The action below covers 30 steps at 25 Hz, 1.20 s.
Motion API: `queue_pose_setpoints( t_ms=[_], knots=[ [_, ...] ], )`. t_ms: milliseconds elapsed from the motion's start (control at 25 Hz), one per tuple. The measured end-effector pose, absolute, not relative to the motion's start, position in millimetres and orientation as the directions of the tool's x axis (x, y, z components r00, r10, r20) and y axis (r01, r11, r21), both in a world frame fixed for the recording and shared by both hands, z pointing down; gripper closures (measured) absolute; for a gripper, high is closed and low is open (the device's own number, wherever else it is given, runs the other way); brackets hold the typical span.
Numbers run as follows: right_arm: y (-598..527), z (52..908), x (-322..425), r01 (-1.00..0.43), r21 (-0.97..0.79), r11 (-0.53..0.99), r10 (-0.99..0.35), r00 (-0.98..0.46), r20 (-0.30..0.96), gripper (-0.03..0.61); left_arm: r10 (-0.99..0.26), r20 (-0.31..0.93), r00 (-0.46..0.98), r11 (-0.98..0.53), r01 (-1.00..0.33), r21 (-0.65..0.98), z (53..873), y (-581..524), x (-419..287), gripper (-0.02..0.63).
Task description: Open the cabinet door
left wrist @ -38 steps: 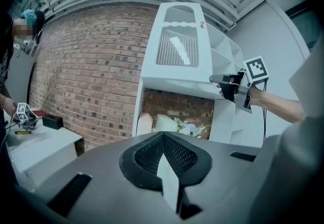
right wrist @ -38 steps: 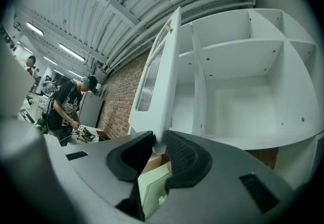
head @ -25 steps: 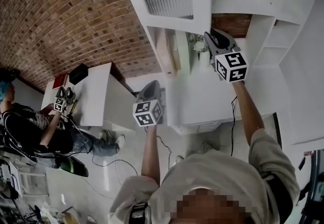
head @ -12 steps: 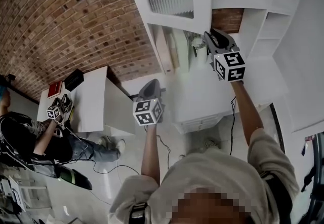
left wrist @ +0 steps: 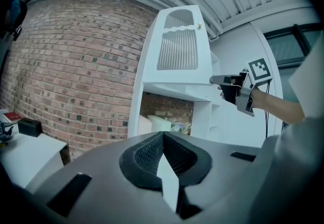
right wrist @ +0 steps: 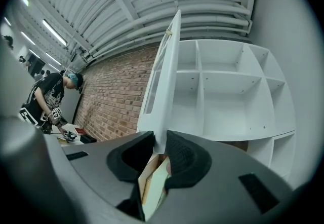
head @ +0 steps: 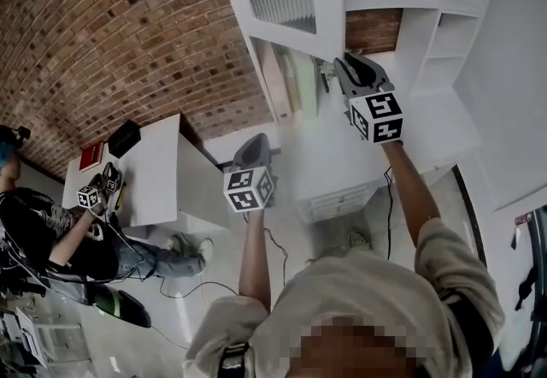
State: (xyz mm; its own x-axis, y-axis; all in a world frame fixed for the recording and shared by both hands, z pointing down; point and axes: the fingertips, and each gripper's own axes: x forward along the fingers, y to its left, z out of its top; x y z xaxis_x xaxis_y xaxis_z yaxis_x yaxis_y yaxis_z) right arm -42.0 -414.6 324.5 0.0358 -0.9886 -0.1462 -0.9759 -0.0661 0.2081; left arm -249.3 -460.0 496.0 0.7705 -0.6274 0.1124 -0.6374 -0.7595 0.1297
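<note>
1. White cabinet door (right wrist: 164,81) stands swung out from the shelves (right wrist: 228,91), with its lower edge between the fingers of the right gripper (right wrist: 161,139).
2. Those fingers have just been closing and clamp that edge.
3. Left gripper (left wrist: 163,134) hangs apart from the door, fingers together on nothing.

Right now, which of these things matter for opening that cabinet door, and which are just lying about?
In the job: cabinet door; right tool, jaws just tightened on its lower edge; cabinet body.
Lying about: left tool, shut, empty; side table; black box; red item.
</note>
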Motion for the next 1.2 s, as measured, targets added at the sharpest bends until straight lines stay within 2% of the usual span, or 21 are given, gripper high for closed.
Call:
queue_pose_setpoints(
  t_ms=[1200],
  knots=[
    [-400.6, 327.7, -193.3, -0.964, 0.251, 0.088, -0.975, -0.135, -0.178, 0.486, -0.703, 0.094, 0.705, -0.693, -0.708, 0.134, 494.5, -431.5, -327.0, 0.588]
  ],
)
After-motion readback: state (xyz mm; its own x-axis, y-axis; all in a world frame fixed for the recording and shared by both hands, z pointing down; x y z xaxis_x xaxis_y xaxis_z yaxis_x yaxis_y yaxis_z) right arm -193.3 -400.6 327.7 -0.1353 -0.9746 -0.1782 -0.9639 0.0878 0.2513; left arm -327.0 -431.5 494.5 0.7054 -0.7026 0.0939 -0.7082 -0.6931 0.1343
